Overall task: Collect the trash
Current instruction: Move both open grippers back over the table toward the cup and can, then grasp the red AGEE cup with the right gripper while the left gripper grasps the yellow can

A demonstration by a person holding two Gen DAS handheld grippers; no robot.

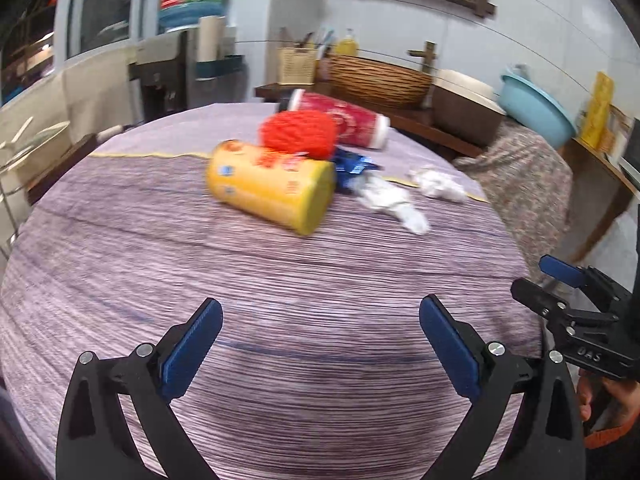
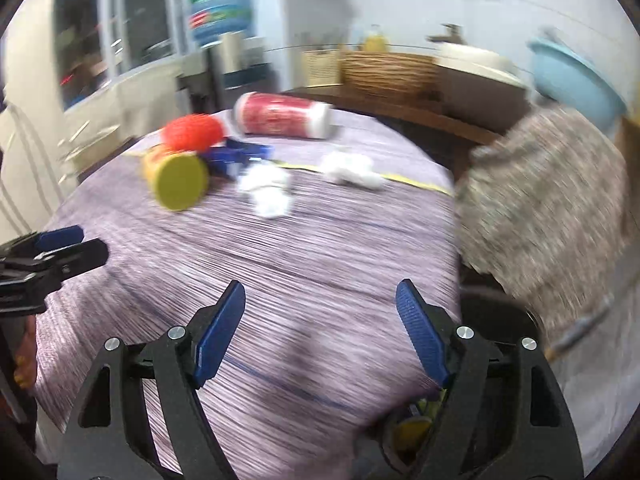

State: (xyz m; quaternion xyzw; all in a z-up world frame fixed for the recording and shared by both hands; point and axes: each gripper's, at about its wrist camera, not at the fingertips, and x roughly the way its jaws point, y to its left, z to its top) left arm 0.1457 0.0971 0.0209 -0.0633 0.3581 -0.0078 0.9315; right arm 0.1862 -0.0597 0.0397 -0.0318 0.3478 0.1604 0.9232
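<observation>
I have both tools over the near part of the round table [image 1: 120,248], its purple striped cloth bare beneath them, and neither one carries anything. The left gripper [image 1: 320,344] has its blue pads spread wide with only cloth showing between them. The right gripper [image 2: 320,332] is spread just as wide, and it too is empty; from the left wrist I see it out at the right edge of the table.

The trash sits in a loose cluster at the far side. A yellow canister [image 1: 272,186] lies on its side nearest to me, its flat end turned toward the right tool. Just behind it is a red mesh ball [image 1: 298,134], touching or nearly so, and farther back a red canister [image 1: 344,122] also lies on its side. A crumpled blue wrapper [image 1: 354,164] is tucked beside the yellow canister's end. Two wads of white tissue [image 2: 266,188] [image 2: 350,170] lie to the right, a little apart.

I judge the spread jaws suit a reach for the canisters, which are wide. Since they lie on their sides, they may roll if nudged. Low by the right tool's base I glimpse something dark with a yellow object in it, perhaps a bin, but I cannot tell.
</observation>
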